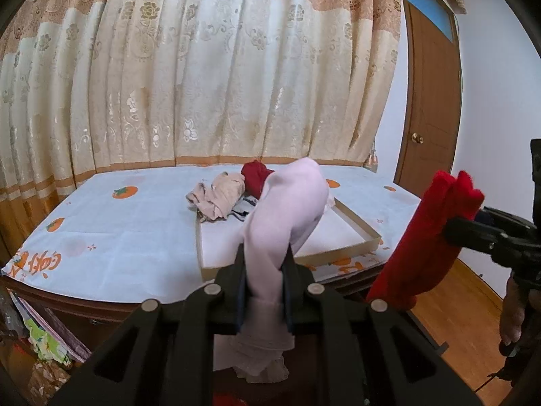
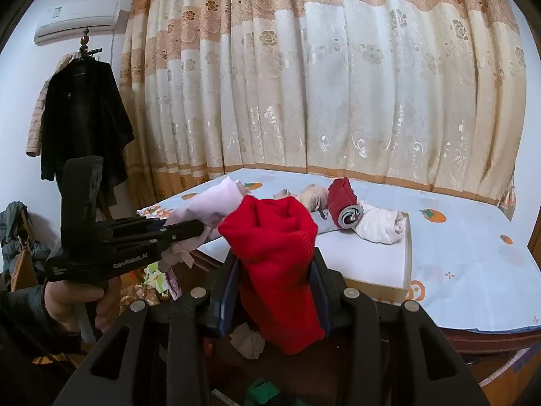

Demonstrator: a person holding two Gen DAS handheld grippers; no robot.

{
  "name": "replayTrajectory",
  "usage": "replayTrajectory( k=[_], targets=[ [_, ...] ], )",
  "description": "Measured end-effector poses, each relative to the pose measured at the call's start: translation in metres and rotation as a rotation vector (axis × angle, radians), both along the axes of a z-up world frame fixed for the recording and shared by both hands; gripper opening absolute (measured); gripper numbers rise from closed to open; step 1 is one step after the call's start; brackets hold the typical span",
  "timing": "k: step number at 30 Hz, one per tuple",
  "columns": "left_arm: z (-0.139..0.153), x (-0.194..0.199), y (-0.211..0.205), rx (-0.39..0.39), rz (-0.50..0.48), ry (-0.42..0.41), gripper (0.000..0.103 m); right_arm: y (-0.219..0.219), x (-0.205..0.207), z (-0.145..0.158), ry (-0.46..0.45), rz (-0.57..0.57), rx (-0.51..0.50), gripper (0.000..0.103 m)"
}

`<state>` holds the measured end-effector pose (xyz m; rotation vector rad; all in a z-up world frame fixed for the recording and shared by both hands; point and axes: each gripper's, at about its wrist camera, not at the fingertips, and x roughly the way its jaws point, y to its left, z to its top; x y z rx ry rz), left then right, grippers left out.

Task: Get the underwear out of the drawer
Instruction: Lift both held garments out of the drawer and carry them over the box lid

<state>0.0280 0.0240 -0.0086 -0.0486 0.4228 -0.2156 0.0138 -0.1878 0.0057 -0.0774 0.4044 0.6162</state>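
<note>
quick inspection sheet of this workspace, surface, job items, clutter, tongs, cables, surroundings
surface: table under a white cloth printed with orange fruit; a shallow open box lies on it.
job's things: pink underwear in the left tongs, red underwear in the right tongs; a heap of rolled garments, beige, dark red and white, lies at the box's far end.
clutter: crumpled fabrics and colourful items below the table edge.
grippers: left tongs shut on the pink piece; right tongs shut on the red piece, both held in front of the table.
cables: nothing seen.
surroundings: patterned curtain, wooden door, air conditioner, dark coat on a stand.
</note>
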Motion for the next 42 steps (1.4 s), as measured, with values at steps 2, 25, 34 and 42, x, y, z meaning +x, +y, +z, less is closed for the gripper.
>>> replayTrajectory(
  k=[2,25,34,42],
  targets=[
    [0.001,0.001,0.0,0.001,0.002,-0.002,0.015,0.001,0.001,0.003,-0.006,-0.001,0.004,0.042],
    [0.013,0.029,0.013,0.02,0.028,-0.029,0.015,0.011,0.02,0.018,-0.009,0.003,0.022,0.042],
    [0.013,0.038,0.017,0.026,0.028,-0.011,0.015,0.015,0.044,0.019,0.021,0.0,0.015,0.042],
    [0.013,0.053,0.018,0.021,0.03,0.004,0.015,0.022,0.065,0.019,0.048,0.001,-0.006,0.042]
  ],
)
